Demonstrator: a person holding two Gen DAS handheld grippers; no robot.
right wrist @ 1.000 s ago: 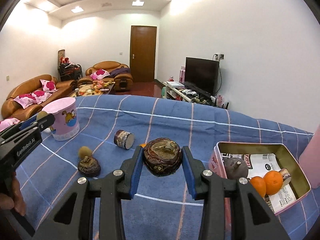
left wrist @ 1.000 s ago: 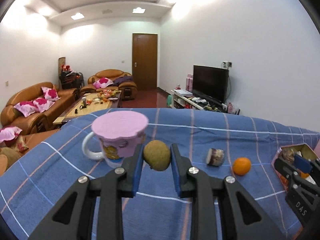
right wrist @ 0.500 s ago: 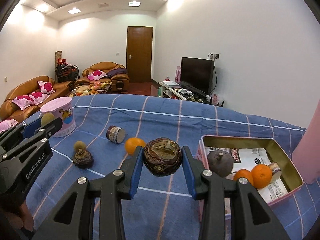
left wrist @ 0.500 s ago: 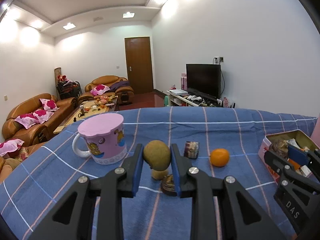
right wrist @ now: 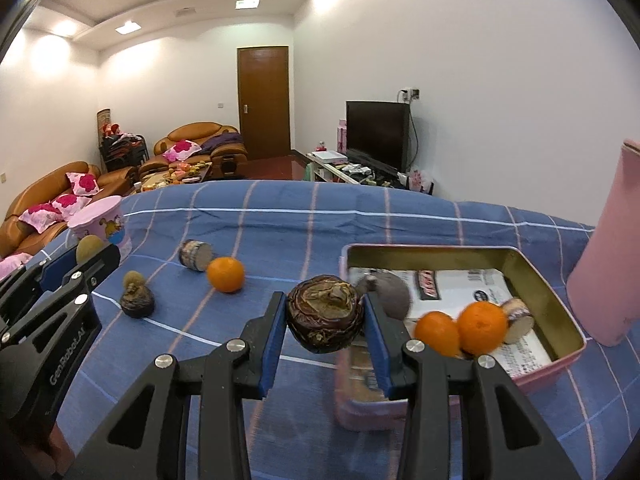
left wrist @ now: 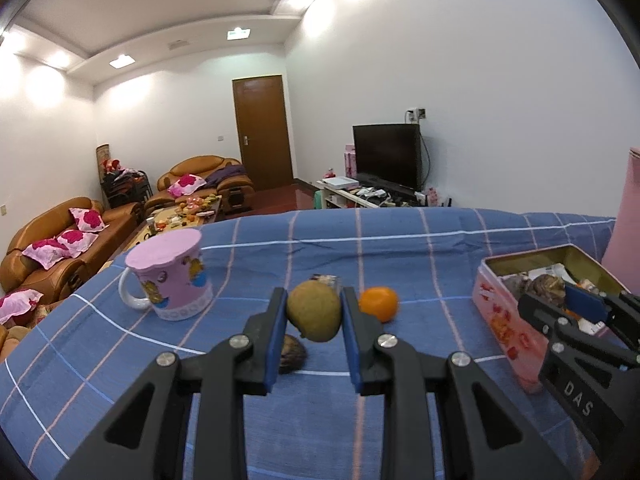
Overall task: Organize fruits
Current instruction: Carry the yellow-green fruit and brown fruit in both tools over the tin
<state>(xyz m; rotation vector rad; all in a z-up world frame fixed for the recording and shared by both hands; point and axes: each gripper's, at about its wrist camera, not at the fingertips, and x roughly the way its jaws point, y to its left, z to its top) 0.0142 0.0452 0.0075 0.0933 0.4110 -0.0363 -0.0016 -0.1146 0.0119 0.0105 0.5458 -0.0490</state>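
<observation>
My left gripper is shut on a green-brown kiwi, held above the blue checked cloth. My right gripper is shut on a dark wrinkled mangosteen, held over the near left corner of the pink tin. The tin holds two oranges, a dark fruit and a small cut piece. On the cloth lie an orange, a dark mangosteen and a small kiwi. The tin shows at the right in the left wrist view, with my right gripper over it.
A pink mug with a lid stands at the left. A small round jar lies on its side beside the loose orange. A tall pink container stands right of the tin. Sofas, a coffee table and a TV are beyond the table.
Both grippers have moved right toward the tin, each still holding its fruit. The mangosteen now hangs over the tin's near corner; the mug has slid left in both views.
</observation>
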